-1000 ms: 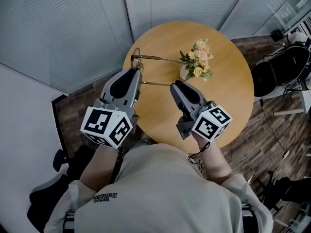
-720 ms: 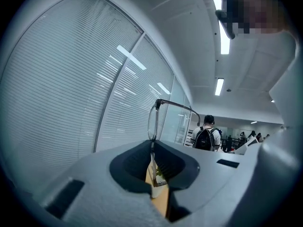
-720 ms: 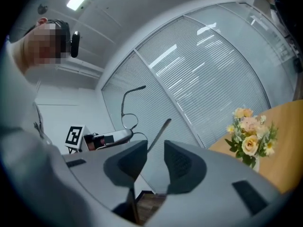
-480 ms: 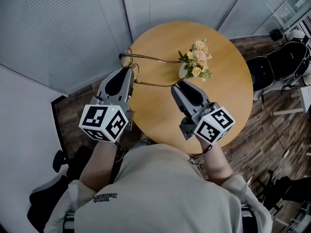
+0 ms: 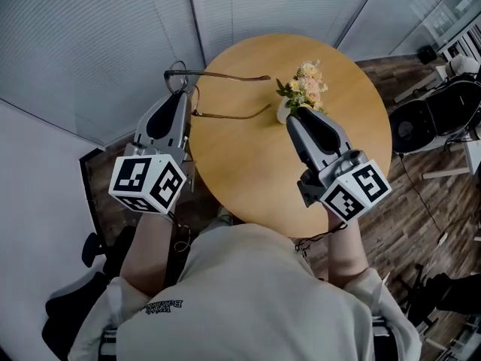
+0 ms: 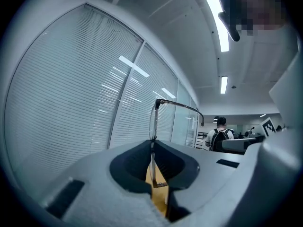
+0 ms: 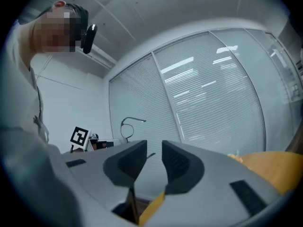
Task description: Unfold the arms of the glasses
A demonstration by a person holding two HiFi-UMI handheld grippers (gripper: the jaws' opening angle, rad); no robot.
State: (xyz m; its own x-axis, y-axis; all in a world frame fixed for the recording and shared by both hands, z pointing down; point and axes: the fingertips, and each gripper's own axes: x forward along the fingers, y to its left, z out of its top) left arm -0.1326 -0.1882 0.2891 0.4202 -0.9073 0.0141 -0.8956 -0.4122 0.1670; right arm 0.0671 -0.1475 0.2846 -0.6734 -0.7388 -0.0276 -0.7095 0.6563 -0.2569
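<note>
The left tongs (image 5: 179, 95) hold the thin wire-framed glasses (image 5: 225, 74) up by their front, at the far left rim of the round wooden desk (image 5: 248, 173). In the left gripper view the tongs (image 6: 152, 148) are pressed together on the edge of a lens, with the frame (image 6: 157, 101) standing upright above them. Both arms of the glasses are swung out and reach rightward over the desk, side by side, towards a small posy of cream and peach flowers (image 5: 307, 87). The right tongs (image 5: 297, 114) hover just beside those flowers, well clear of the glasses. In the right gripper view they (image 7: 154, 157) stand a narrow gap apart with nothing between them.
</note>
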